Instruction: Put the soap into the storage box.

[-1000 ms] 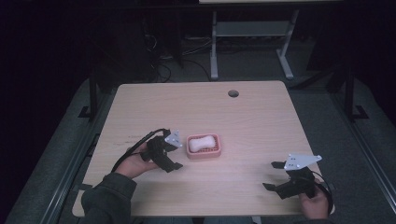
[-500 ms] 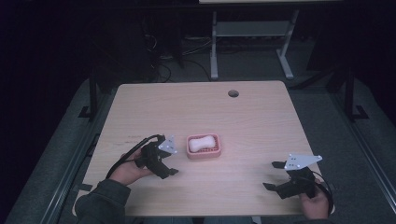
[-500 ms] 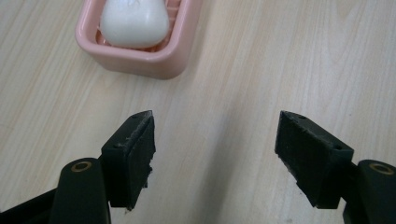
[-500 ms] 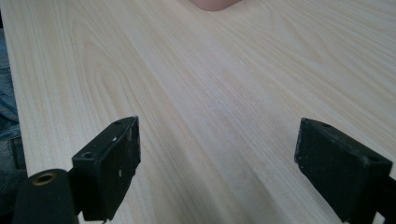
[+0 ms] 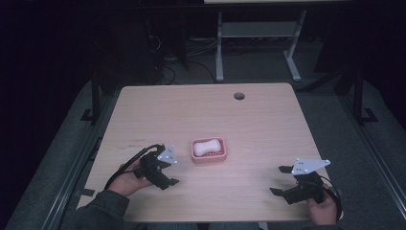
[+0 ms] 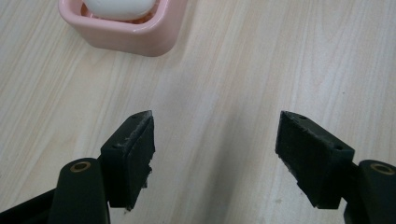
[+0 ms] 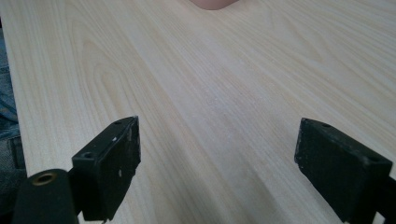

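Observation:
A pink soap dish [image 5: 208,151] with a white bar of soap [image 5: 207,146] in it sits near the middle of the wooden table [image 5: 201,110]. My left gripper [image 5: 172,170] is just left of the dish, open and empty, a short gap away from it. In the left gripper view the dish [image 6: 126,35] and soap [image 6: 119,6] lie ahead at the upper left, beyond the spread jaws of the gripper [image 6: 215,128]. My right gripper [image 5: 278,180] rests open near the front right edge. Its own view shows the gripper [image 7: 217,133] over bare wood, with a corner of the dish [image 7: 212,3] far ahead.
A round cable hole [image 5: 239,96] sits near the table's far edge. Behind the table stand the white legs of another desk [image 5: 219,52], with cables [image 5: 167,72] on the dark floor. The table's front edge runs close to both hands.
My left gripper has drawn back from the soap dish, toward the left and the near edge. The right gripper has stayed in place. The dish and soap have not moved.

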